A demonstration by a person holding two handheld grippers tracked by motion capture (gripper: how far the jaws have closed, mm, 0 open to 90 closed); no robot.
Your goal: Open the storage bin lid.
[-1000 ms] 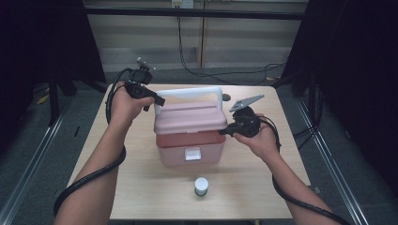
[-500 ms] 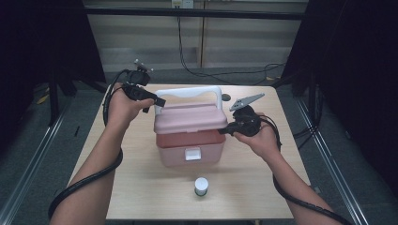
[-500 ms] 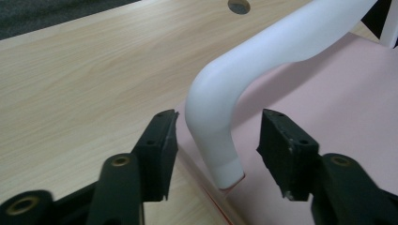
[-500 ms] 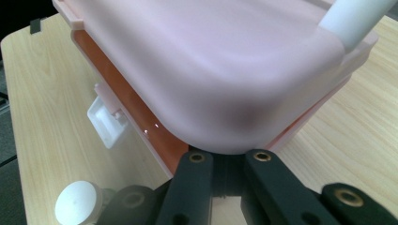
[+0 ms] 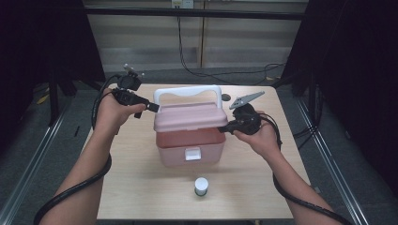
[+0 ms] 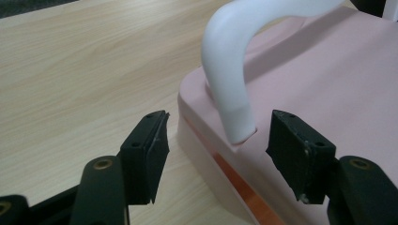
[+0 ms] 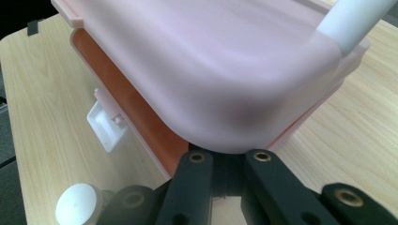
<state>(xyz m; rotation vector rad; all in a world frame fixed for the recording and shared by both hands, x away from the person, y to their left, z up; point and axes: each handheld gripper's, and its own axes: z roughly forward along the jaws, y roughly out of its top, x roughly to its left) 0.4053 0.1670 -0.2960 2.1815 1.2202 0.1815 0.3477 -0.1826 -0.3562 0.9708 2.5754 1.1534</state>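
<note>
Bench (image 5: 141, 187) of pale wood carries everything, and at its middle stands the pink box (image 5: 190, 140) with its lid (image 5: 190, 117) lifted at the front, so a gap shows above the reddish base and the white latch (image 5: 190, 153). A white handle (image 5: 187, 91) arches upright over the lid. On the box's left side the left gripper (image 5: 152, 107) sits level with the lid's corner; in the left gripper view its jaws stand spread, one on either side of the handle's foot (image 6: 237, 126) and the lid's corner, neither pad touching — they have just been opening, and nothing is pinched. On the box's right side the right gripper (image 5: 225, 128) meets the lid's edge; in the right gripper view its jaws are pressed together right under the rounded corner of the raised lid (image 7: 211, 70), though whether a lip of it is caught between them cannot be told. Smallest, a little white-capped bottle (image 5: 201, 186) stands upright near the front edge, apart from the box.
</note>
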